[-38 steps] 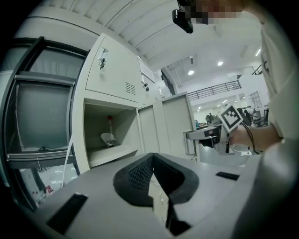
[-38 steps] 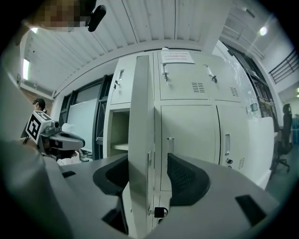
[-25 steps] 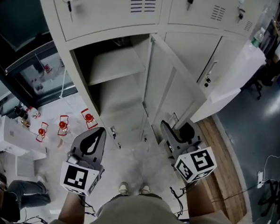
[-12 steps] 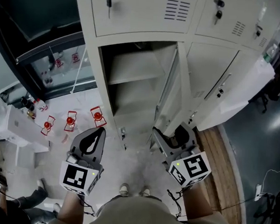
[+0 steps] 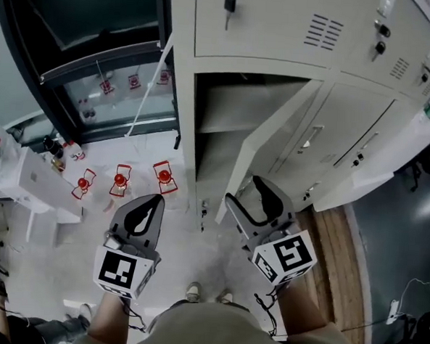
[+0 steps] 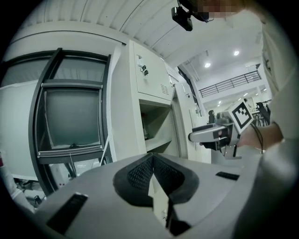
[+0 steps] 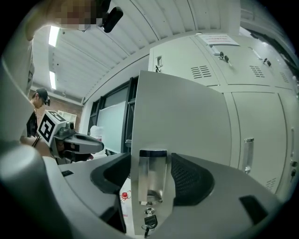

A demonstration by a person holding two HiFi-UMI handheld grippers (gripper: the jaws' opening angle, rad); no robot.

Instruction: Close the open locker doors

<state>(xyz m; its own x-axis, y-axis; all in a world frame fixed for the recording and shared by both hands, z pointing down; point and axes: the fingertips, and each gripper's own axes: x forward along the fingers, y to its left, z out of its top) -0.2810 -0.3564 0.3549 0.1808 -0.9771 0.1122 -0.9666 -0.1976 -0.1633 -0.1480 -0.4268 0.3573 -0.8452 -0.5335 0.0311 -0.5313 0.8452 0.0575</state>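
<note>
The cream locker bank has one lower door standing part open, with an empty shelf behind it. My right gripper is at that door's free edge. In the right gripper view its jaws are opening, with the door's metal handle plate and key between them; the pads do not press on it. My left gripper hangs shut and empty over the floor left of the locker; its jaws meet in the left gripper view.
Three small red objects lie on the floor by a dark-framed window. A white bench is at far left. A white panel juts out at the lockers' right, above a wooden strip. A person stands beyond.
The door has swung from wide open towards the locker, and my right gripper has moved left with it while its jaws widened. The left gripper has kept its place.
</note>
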